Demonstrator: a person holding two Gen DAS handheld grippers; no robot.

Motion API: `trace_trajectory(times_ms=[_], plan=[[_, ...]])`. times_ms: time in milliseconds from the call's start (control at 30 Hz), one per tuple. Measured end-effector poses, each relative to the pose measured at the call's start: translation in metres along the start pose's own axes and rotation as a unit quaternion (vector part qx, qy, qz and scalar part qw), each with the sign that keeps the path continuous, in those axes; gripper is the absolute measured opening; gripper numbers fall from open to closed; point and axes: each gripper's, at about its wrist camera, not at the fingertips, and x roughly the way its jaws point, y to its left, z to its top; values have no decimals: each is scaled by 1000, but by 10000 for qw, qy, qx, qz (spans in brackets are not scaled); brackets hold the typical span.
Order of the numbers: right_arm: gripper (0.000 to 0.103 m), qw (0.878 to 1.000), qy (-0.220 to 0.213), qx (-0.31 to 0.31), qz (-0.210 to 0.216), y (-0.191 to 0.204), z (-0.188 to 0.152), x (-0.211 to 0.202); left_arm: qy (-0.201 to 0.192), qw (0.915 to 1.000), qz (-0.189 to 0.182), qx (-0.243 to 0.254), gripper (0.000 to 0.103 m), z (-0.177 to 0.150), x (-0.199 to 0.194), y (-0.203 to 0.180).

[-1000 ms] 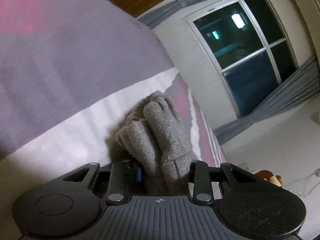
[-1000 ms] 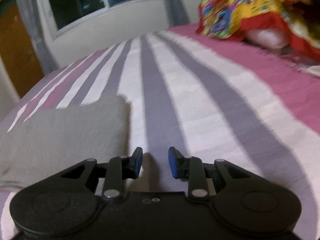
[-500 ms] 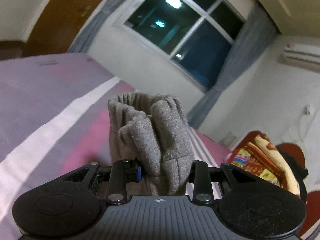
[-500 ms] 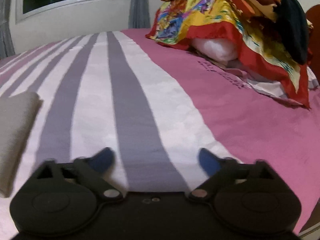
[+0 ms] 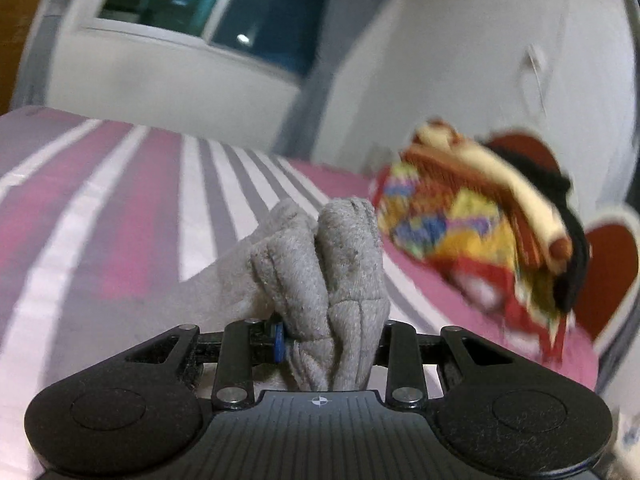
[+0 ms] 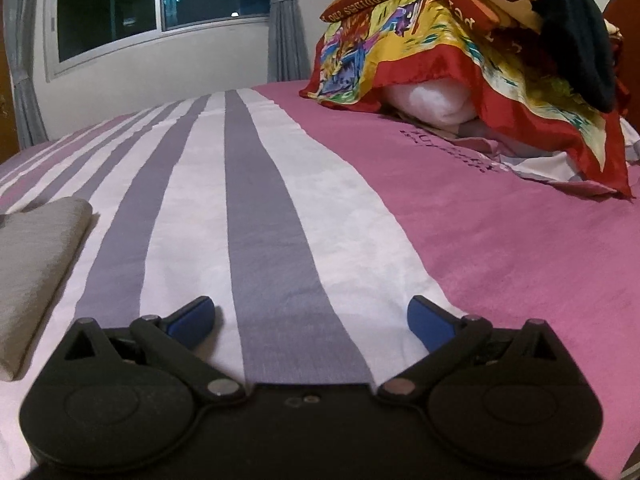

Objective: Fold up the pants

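The grey pants (image 5: 340, 272) are bunched into thick folds and clenched between the fingers of the left gripper (image 5: 330, 340), the knit fabric rising in two rounded lumps straight in front of the left wrist camera and trailing away to the left onto the bed (image 5: 120, 208). In the right wrist view a flat, folded grey part of the pants (image 6: 36, 264) lies on the bed at the left edge of the frame, well apart from the right gripper (image 6: 310, 320), whose blue-tipped fingers (image 6: 192, 318) are spread wide with nothing between them, hovering low over a grey stripe. The bed is covered by a sheet striped in white, grey and pink, with a broad plain pink band on its right side that carries a line of dark printed lettering too small to read. At the head of the bed sits a heap of bedding (image 6: 472, 52): a bright red, yellow and blue cloth draped over a white pillow (image 6: 432, 102), with a cream and brown blanket and a black garment (image 6: 576, 36) on top. Behind it a reddish headboard (image 5: 612, 264) shows. The left view is motion-blurred, so finer detail there is uncertain. On the far wall a dark window (image 6: 160, 4) is flanked by grey curtains (image 6: 286, 24).
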Motion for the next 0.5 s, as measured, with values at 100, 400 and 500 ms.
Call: trace_trajectory(times_ms=[100, 400, 500], plan=[[103, 10000, -29, 30, 43, -1, -1, -1, 246, 9992, 2, 301, 31, -12, 25, -22], [103, 9998, -93, 122, 141, -4, -2, -2, 747, 9927, -154, 931, 31, -40, 78, -63], [103, 9997, -106, 138, 154, -4, -3, -2, 858, 9896, -185, 1141, 31, -52, 85, -72]])
